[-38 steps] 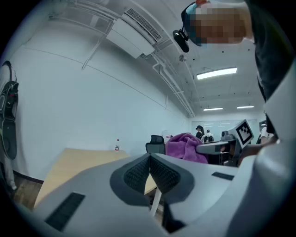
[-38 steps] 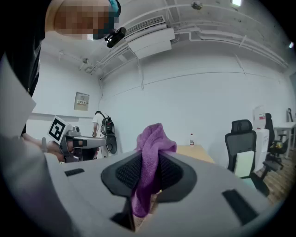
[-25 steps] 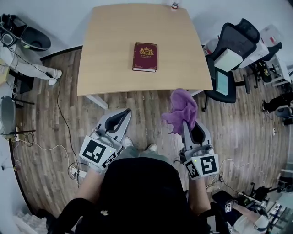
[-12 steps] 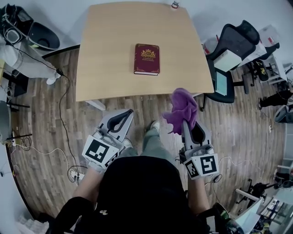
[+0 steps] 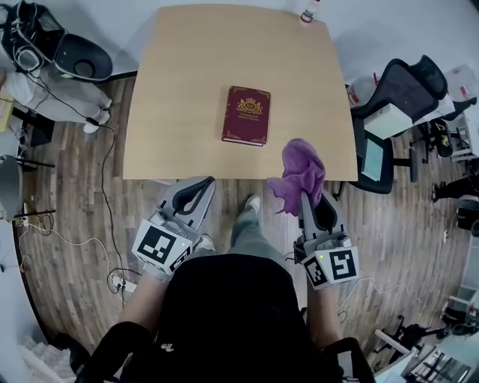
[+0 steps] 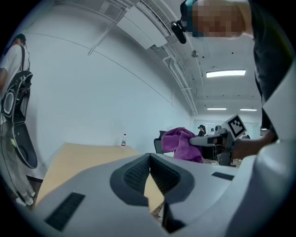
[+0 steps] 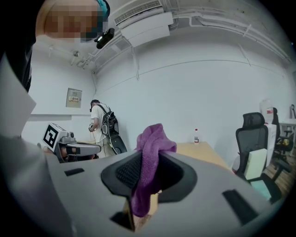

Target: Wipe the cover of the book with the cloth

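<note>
Head view: the book lies flat and shut on the table, dark red cover up, a bit right of the middle. There's a gold emblem on it, but the lettering is too small to read. The left hand-held gripper hangs over the wood floor, short of the table's near edge. The right hand-held gripper holds up the purple cloth, which bunches over its tips and hides them, overlapping the table's near right corner. A small bottle at the far edge is cut off by the frame. Office chairs stand on the right, cables trail on the left.

Left gripper view: the jaws are pressed together with nothing between them. The gripper body blocks most of the tabletop.

Right gripper view: the jaws are pinching the cloth, with 1 fold sticking up and the rest hanging down through the gap. A person with a backpack stands by the white wall.
</note>
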`<state>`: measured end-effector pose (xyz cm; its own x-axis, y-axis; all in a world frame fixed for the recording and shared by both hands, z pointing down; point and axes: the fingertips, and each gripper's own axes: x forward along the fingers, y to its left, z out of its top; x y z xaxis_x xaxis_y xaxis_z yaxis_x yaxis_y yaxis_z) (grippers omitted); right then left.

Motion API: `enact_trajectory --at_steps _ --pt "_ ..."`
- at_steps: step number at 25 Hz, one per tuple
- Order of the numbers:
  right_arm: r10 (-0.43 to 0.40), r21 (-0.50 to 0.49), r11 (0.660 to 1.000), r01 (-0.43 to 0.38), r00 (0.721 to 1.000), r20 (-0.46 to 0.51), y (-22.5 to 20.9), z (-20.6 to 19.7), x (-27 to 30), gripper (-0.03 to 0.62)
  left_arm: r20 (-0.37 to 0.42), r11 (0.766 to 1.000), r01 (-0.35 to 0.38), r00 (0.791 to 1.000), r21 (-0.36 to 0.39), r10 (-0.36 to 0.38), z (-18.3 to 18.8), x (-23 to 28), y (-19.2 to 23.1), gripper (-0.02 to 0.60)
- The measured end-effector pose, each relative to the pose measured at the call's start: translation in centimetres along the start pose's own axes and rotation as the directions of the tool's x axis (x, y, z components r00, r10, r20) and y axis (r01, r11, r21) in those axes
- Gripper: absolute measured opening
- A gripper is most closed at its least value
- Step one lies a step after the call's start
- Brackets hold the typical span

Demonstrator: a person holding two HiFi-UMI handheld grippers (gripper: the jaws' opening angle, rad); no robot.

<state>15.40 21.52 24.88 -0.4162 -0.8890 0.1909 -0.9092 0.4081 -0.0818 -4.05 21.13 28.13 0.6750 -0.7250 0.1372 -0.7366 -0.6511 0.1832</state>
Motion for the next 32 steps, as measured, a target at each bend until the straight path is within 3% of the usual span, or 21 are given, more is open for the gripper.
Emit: enact_trajectory --at_steps 10,17,26,32 --pt "0.089 0.03 0.996 -0.088 0.996 -0.017 -10.5 1.8 7.8 0.097 -0.03 0.996 -0.084 0.996 0.015 0.084 2.2 11.0 1.8 0.02" --pt "0.164 0.046 0.986 -0.163 0.986 -0.022 -15.1 2.0 11.5 0.097 -0.05 0.988 -0.15 0.987 0.026 0.151 2.2 15.7 2.3 0.02" --pt "0.184 0.073 0.981 -0.181 0.982 -0.045 -16.7 1.8 14.9 0.097 -0.097 0.984 -0.176 0.979 0.021 0.178 1.8 18.0 4.9 0.02" --pt "0.133 0.063 0.99 -0.129 0.989 -0.062 -16.6 1.7 16.9 0.097 -0.114 0.994 -0.111 0.987 0.021 0.112 1.4 19.6 7.8 0.02"
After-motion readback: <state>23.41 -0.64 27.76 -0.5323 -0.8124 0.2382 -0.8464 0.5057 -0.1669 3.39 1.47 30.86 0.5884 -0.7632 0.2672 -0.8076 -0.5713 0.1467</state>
